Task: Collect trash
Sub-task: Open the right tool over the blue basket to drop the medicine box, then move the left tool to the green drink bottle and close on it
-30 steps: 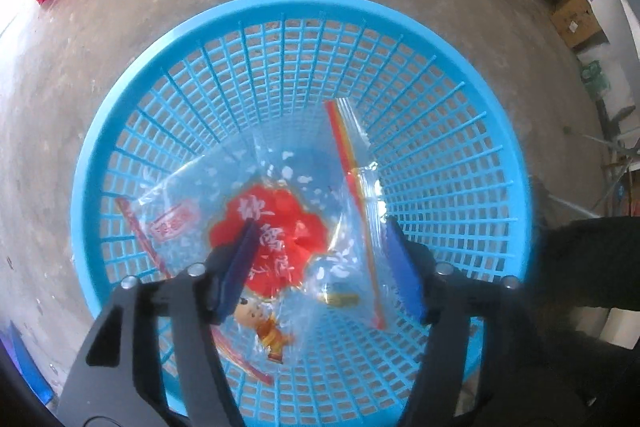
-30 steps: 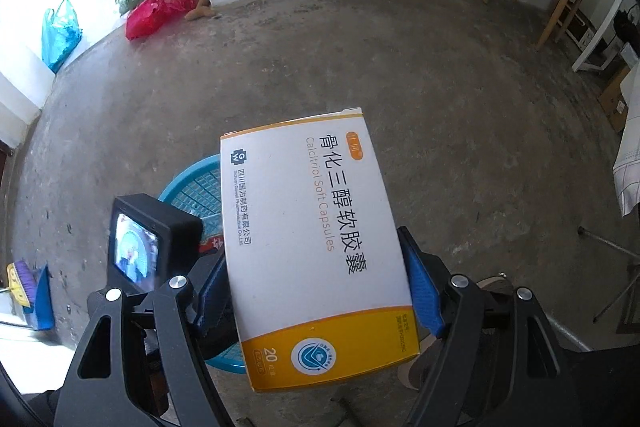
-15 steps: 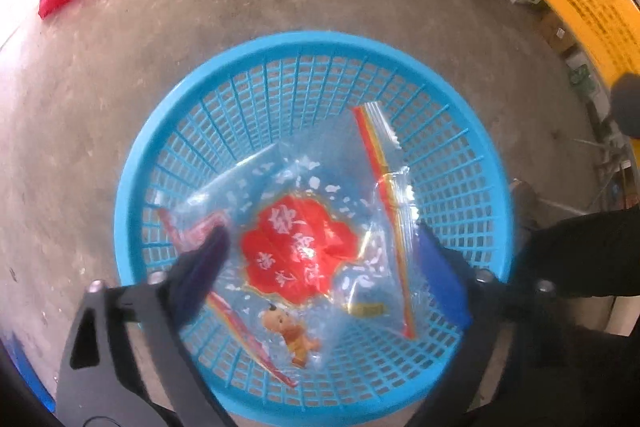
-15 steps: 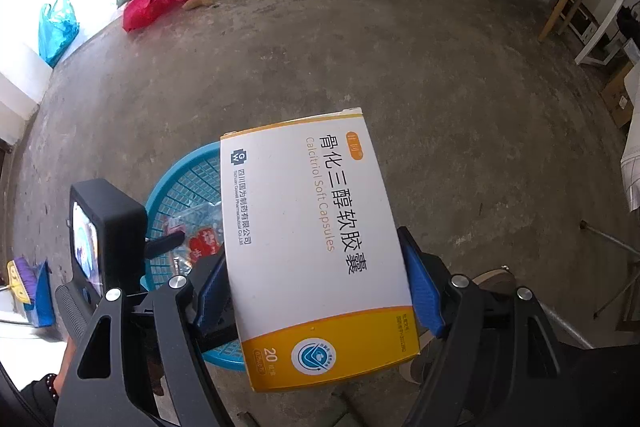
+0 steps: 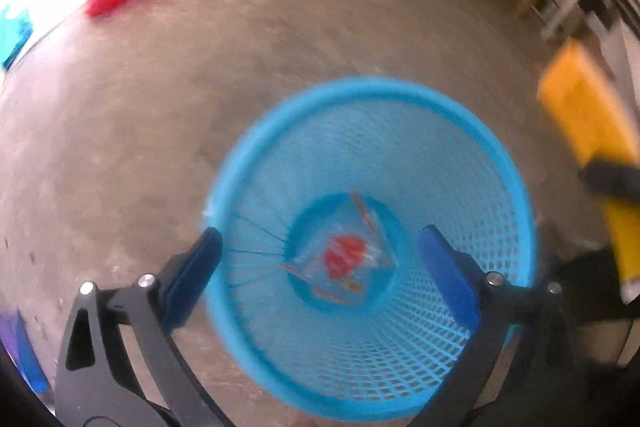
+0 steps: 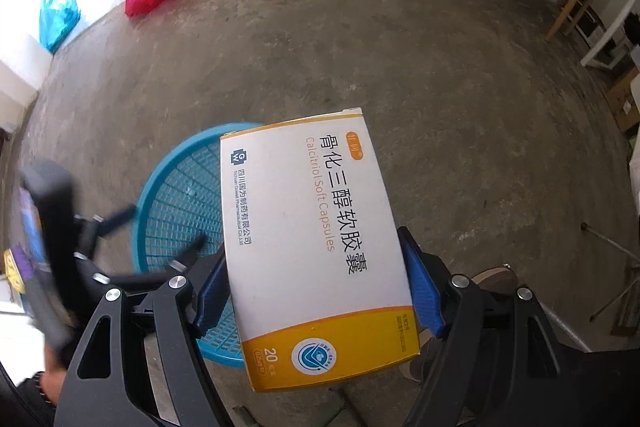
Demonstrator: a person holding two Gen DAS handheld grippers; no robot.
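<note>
Concrete floor [image 5: 280, 75] carries your basket [image 5: 500, 163] with the bag [image 5: 344, 259] inside. Your left hand-held gripper [image 5: 320, 263] hangs spread, empty, jaws just widened; right hand-held gripper [image 6: 316, 291] pinches the box [image 6: 304, 239].

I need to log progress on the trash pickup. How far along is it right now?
Done: the clear plastic bag lies at the bottom of the blue basket, and the left gripper, whose jaws have just been opening, is empty above it. In hand: the right gripper clamps the medicine box beside the basket. Left: dropping that box in. No other loose trash shows nearby.
</note>
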